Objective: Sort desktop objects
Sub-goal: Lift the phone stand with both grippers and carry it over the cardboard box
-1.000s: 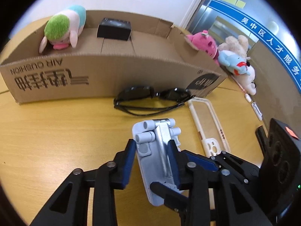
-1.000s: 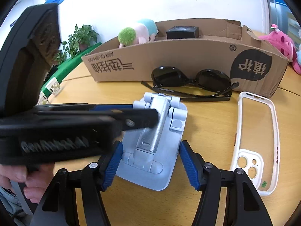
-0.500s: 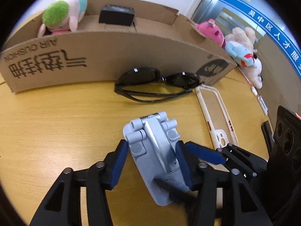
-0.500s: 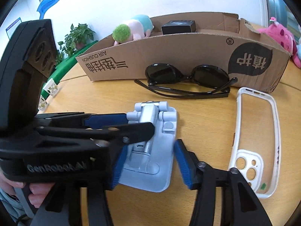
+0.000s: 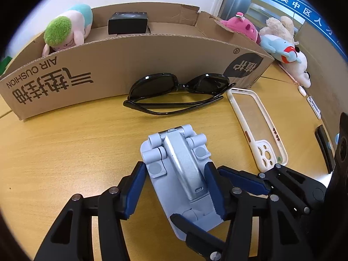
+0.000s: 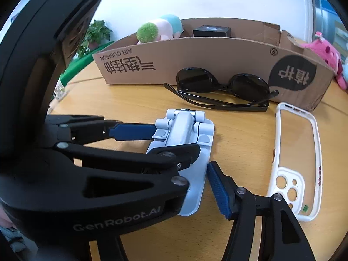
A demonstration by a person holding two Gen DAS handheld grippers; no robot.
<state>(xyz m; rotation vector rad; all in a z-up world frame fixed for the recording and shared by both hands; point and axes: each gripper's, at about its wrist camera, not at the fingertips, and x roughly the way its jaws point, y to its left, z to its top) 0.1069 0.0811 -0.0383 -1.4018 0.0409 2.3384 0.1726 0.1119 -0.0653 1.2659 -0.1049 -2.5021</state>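
1. The left gripper [image 5: 174, 187] straddles the folded pale-blue phone stand [image 5: 180, 174], which lies flat on the wooden table [image 5: 65, 148]. Its blue pads sit at the stand's two long edges, the right pad seemingly touching, the left pad with a narrow gap; I judge the claw parted rather than clamped.
2. The right gripper [image 6: 195, 180] comes at the same stand [image 6: 184, 139] from the 5 o'clock side. Its one visible blue pad stands clear of the stand's edge, so its claw is spread and holding nothing; the other finger is hidden behind the left tool.
3. Already sorted, as far as shows: a green-haired plush [image 5: 65, 30] and a black box [image 5: 128, 22] lie inside the cardboard box [image 5: 134, 58] at 12 o'clock.
4. Left to sort: the stand, black sunglasses [image 5: 178, 91] leaning against the box's front wall, and a white phone case [image 5: 256, 126] at 2 o'clock of the stand.
5. More plush toys [image 5: 278, 41] lie beyond the box's right end, outside it; whether they belong to the job I cannot tell.
6. My estimate: under halfway, with the stand as the step in hand.
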